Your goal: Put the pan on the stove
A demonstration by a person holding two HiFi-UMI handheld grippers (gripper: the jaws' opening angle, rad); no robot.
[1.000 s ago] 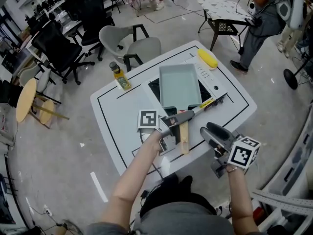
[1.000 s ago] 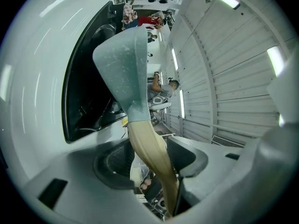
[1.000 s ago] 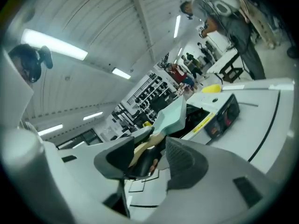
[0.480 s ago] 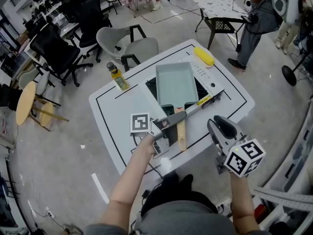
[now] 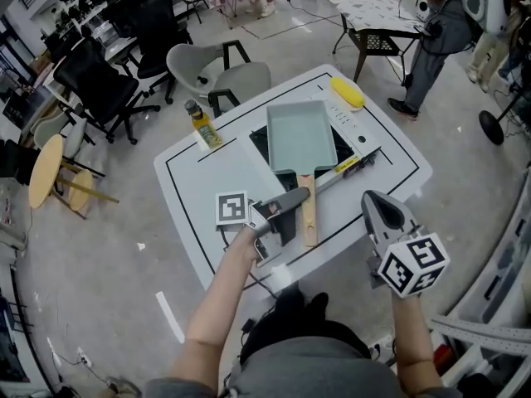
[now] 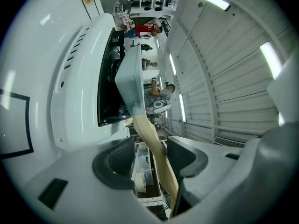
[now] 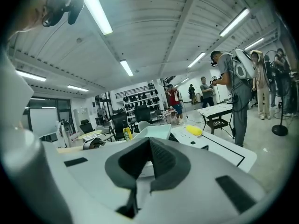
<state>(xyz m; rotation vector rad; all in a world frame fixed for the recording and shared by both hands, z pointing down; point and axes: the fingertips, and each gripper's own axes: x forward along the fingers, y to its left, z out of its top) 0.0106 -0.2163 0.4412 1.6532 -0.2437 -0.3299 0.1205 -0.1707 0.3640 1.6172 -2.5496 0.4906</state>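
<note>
Toward the far left of the white tabletop (image 5: 207,197) stood a bottle (image 5: 199,124) of yellow liquid, upright and well apart from everything else. Nearer the person, the left hand-held gripper (image 5: 290,199) lay low over the tabletop beside its marker cube (image 5: 232,208), pointing toward the pan. Its jaws stood apart. In the left gripper view the pan's wooden handle (image 6: 156,157) ran down between them, close against one jaw and clear of the other, so the handle was not clamped.

The pan (image 5: 300,135), a pale blue-green rectangular one, sat on the black glass of the stove (image 5: 260,149) at the middle of the tabletop. Its handle (image 5: 309,218) reached back toward the person, just to the right of the left hand-held gripper's tip. A long grey tool with a yellow band (image 5: 348,166) lay slantwise just beside the pan's near right corner. A yellow object (image 5: 347,93) rested at the far right edge of the tabletop, beyond the stove's control strip.

The right hand-held gripper (image 5: 372,199) hung past the near right edge of the tabletop, well apart from the pan. Its jaws were clenched together with nothing between them.
</note>
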